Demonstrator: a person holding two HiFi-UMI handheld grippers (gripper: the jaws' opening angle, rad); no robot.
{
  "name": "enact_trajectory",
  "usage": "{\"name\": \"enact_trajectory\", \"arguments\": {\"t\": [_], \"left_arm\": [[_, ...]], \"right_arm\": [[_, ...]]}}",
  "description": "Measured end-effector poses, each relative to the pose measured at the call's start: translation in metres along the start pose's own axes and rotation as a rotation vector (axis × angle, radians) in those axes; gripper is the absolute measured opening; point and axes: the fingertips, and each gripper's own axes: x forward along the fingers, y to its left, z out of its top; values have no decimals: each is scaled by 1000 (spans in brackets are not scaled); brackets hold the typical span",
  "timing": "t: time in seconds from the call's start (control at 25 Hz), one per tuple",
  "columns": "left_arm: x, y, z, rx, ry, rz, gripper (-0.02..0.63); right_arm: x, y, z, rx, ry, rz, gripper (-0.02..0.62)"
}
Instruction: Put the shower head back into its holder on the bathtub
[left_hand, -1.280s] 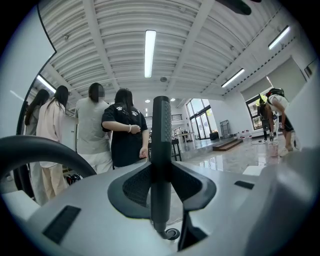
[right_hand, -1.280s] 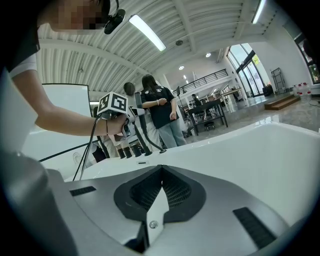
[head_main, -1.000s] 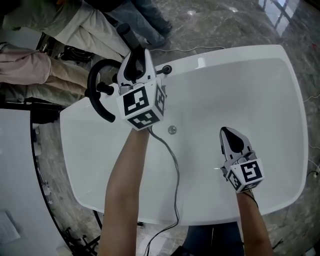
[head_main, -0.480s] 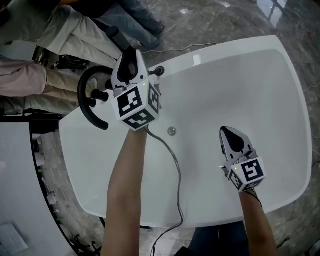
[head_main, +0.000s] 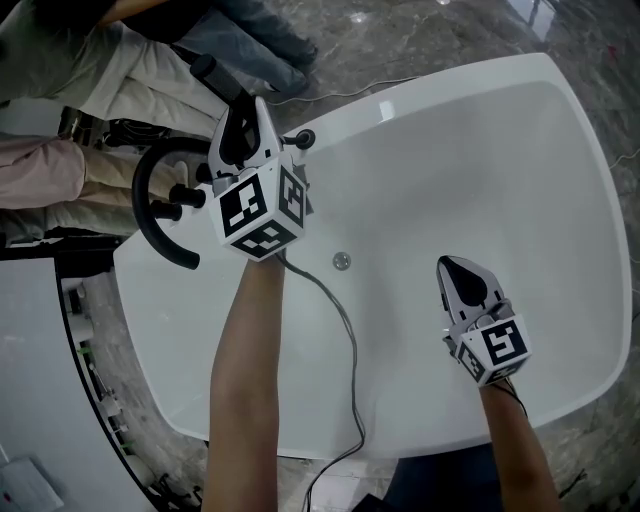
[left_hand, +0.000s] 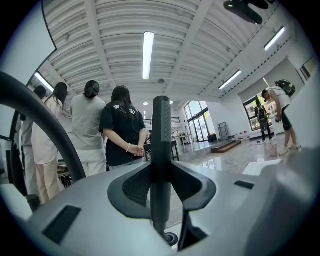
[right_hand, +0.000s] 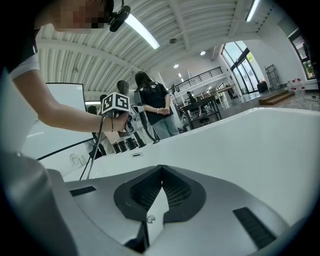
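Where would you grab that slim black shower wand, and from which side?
Grip the straight shaft of the shower wand, below its top end, coming in level from the tub side. It stands upright and is narrow and round, so two jaws can close on it from either side, as the left gripper does now. The stretch that looks textured probably helps against slipping.

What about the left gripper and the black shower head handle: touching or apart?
Touching. In the left gripper view, the left gripper clamps the shower head handle from both sides.
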Motion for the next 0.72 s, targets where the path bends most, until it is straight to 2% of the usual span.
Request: {"name": "enact_trajectory", "arguments": {"t": [0.72], "left_arm": [[8, -1, -21, -42, -21, -6, 118]], "right_arm": [[-2, -5, -21, 30, -18, 13, -6]]}}
